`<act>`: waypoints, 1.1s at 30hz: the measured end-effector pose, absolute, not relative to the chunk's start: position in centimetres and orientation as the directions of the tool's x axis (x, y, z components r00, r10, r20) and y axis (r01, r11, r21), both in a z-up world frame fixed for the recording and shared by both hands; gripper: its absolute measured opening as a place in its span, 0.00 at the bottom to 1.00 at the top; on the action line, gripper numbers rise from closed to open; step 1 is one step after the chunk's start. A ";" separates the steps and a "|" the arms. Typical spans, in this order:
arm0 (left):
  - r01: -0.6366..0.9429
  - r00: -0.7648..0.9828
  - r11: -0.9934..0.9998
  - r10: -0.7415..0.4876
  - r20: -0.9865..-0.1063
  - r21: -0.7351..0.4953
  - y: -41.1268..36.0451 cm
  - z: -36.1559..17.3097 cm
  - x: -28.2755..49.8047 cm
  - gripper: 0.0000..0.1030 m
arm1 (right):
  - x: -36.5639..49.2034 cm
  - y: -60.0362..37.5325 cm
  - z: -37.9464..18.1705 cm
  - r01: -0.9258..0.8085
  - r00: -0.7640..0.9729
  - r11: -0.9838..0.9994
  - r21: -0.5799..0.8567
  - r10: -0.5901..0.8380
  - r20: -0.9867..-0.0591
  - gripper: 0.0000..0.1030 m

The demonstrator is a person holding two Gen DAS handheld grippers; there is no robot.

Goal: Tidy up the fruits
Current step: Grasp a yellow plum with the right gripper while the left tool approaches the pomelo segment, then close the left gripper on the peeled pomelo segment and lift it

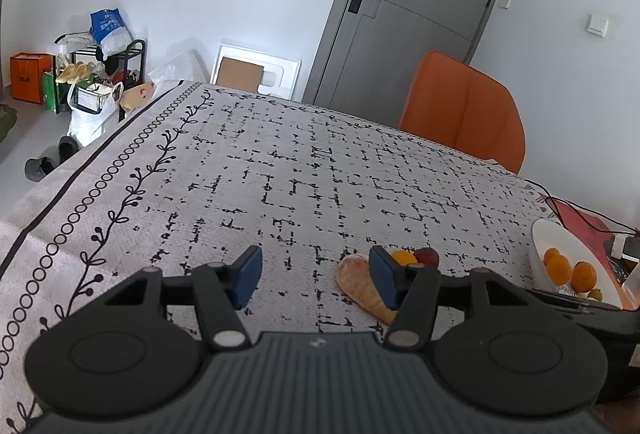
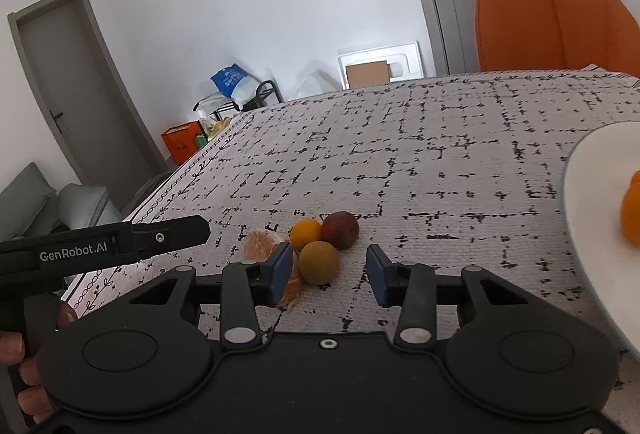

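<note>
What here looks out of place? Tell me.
A peeled orange peel lies loose on the tablecloth beside three whole fruits: a small orange, a yellowish fruit and a dark red fruit. These sit outside the white bowl, which already holds oranges.

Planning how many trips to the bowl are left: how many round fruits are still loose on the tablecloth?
3, clustered together: a small orange, a dark red fruit on its right, and a yellowish one nearest the camera. The right gripper could hide another.

3 loose fruits [image 2: 319, 263], 1 bread [image 1: 366, 288], 1 bowl [image 1: 540, 254].
</note>
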State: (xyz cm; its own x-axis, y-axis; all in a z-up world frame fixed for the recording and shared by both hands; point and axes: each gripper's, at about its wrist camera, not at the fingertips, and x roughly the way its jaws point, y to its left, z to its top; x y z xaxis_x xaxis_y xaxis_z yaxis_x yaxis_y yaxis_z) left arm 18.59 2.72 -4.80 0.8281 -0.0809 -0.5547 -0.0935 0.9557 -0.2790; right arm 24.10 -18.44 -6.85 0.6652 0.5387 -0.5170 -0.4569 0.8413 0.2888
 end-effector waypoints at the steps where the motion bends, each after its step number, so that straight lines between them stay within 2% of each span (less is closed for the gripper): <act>1: -0.094 0.827 0.956 -0.081 -0.556 -0.279 2.7 -4.8 18.7 0.56 | 24.2 -18.3 -7.0 -0.459 0.661 0.840 0.289 0.540 -0.521 0.34; 3: -0.092 0.825 0.956 -0.085 -0.559 -0.280 2.7 -4.8 18.9 0.56 | 24.5 -18.1 -7.3 -0.461 0.651 0.837 0.296 0.545 -0.528 0.23; 5: -0.093 0.822 0.955 -0.085 -0.563 -0.280 2.7 -4.9 19.1 0.56 | 24.6 -18.1 -7.4 -0.467 0.640 0.826 0.316 0.562 -0.523 0.20; 12: -0.094 0.817 0.959 -0.080 -0.571 -0.269 1.8 -5.0 19.8 0.61 | 24.4 -19.0 -7.1 -0.454 0.651 0.832 0.318 0.554 -0.520 0.19; 23: -0.074 0.800 0.969 -0.084 -0.594 -0.236 -0.5 -5.5 20.6 0.79 | 23.8 -21.4 -6.7 -0.410 0.684 0.857 0.312 0.515 -0.516 0.19; 30: -0.047 0.776 0.977 -0.096 -0.623 -0.209 -2.1 -6.2 21.4 0.80 | 22.9 -22.6 -6.5 -0.381 0.706 0.875 0.298 0.483 -0.518 0.18; 33: -0.058 0.771 0.984 -0.064 -0.634 -0.170 -2.7 -6.8 21.4 0.80 | 22.5 -23.1 -6.5 -0.367 0.716 0.882 0.296 0.471 -0.516 0.18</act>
State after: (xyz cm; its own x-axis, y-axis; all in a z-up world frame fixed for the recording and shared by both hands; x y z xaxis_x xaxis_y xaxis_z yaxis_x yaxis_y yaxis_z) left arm 21.44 -2.69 -6.77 0.7710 -0.0641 -0.6337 -0.0580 0.9837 -0.1700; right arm 22.46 -23.05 -6.47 0.7157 0.4711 -0.5156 -0.3671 0.8818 0.2962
